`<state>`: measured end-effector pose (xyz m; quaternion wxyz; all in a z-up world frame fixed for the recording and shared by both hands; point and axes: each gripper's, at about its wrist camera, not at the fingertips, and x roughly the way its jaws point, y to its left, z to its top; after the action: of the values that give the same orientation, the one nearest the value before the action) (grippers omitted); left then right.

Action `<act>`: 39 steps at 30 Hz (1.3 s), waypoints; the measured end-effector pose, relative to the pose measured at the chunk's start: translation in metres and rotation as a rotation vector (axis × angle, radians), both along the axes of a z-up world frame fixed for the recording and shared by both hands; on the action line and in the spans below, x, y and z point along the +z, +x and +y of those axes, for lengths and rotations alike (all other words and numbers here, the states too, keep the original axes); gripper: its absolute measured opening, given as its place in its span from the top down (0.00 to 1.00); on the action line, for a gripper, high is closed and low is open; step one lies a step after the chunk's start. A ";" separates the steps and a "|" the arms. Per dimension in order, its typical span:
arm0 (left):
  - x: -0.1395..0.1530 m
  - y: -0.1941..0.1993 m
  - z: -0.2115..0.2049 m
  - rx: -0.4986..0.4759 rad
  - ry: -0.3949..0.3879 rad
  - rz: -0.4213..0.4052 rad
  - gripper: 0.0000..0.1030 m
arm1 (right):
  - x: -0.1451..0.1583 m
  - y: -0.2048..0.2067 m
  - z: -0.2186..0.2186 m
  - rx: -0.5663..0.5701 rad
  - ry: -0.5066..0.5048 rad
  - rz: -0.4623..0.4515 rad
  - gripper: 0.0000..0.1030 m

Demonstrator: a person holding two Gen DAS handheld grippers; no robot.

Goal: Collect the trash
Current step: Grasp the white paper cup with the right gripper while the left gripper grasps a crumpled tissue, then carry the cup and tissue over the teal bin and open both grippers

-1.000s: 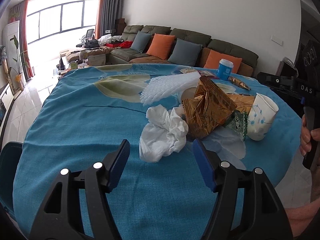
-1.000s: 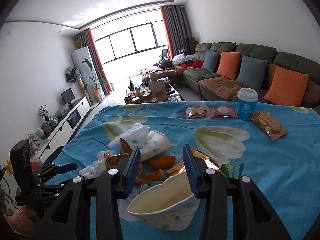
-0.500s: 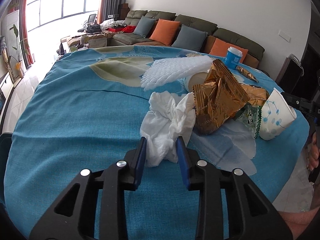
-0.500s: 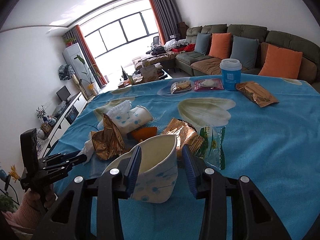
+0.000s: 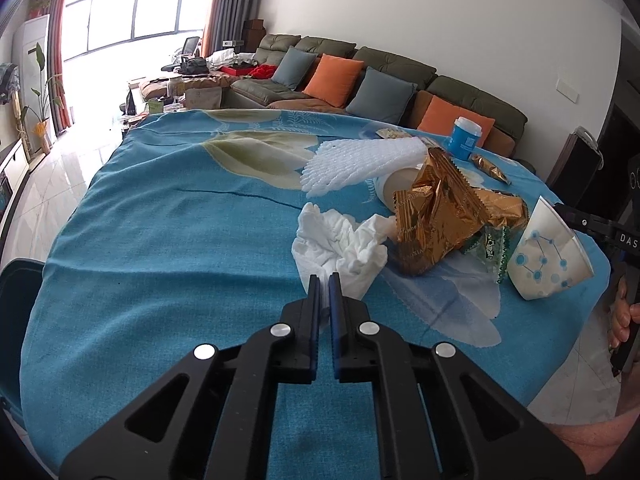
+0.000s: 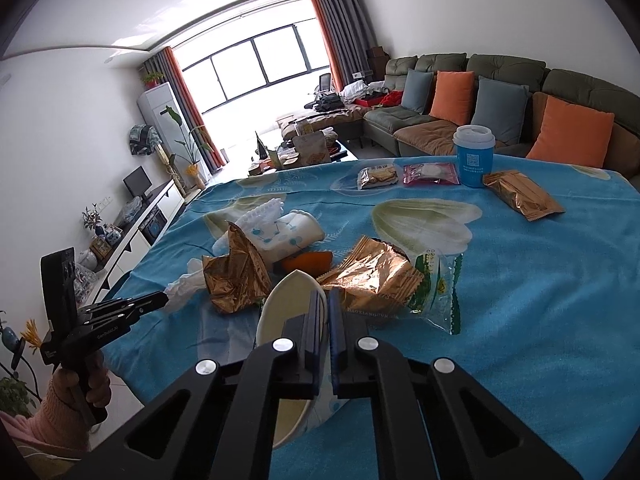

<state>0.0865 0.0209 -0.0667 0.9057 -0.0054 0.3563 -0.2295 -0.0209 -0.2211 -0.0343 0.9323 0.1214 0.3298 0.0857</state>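
Note:
A pile of trash lies on the blue flowered tablecloth point(image 5: 168, 240). My left gripper point(image 5: 325, 285) is shut on the near corner of a crumpled white tissue point(image 5: 340, 242). Behind the tissue lie a gold foil wrapper point(image 5: 434, 216), a white foam net point(image 5: 360, 162) and a green candy wrapper point(image 5: 494, 250). My right gripper point(image 6: 325, 300) is shut on the wall of a white paper cup with blue dots point(image 6: 286, 320), squashing it flat; the cup also shows in the left wrist view point(image 5: 548, 258). Another gold wrapper point(image 6: 372, 280) lies just past it.
A blue lidded cup point(image 6: 474, 156), several sealed snack packs point(image 6: 378, 176) and a gold packet point(image 6: 520, 196) lie at the table's far side. A second paper cup point(image 6: 288, 234) lies on its side in the pile. A sofa point(image 6: 500, 96) stands beyond the table.
Both grippers closed from open: the left onto the tissue's near corner, the right onto the paper cup's wall, flattening it. Both wrist views have shifted slightly.

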 end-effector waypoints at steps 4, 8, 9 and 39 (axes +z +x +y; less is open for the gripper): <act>0.006 -0.007 0.012 0.017 -0.010 -0.019 0.95 | 0.007 -0.004 0.005 0.021 0.004 -0.018 0.97; 0.012 -0.013 0.027 0.043 -0.020 -0.035 0.96 | 0.017 -0.008 0.011 0.045 0.013 -0.045 0.97; 0.013 -0.016 0.032 0.050 -0.023 -0.038 0.96 | 0.020 -0.009 0.013 0.055 0.018 -0.053 0.97; -0.013 -0.023 0.048 0.059 0.013 0.004 0.94 | 0.013 0.048 0.122 0.362 0.098 -0.062 0.97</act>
<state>0.0637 0.0694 -0.0794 0.9113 -0.0103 0.3593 -0.2006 0.0274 -0.0992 -0.0209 0.9043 0.1027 0.3127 0.2718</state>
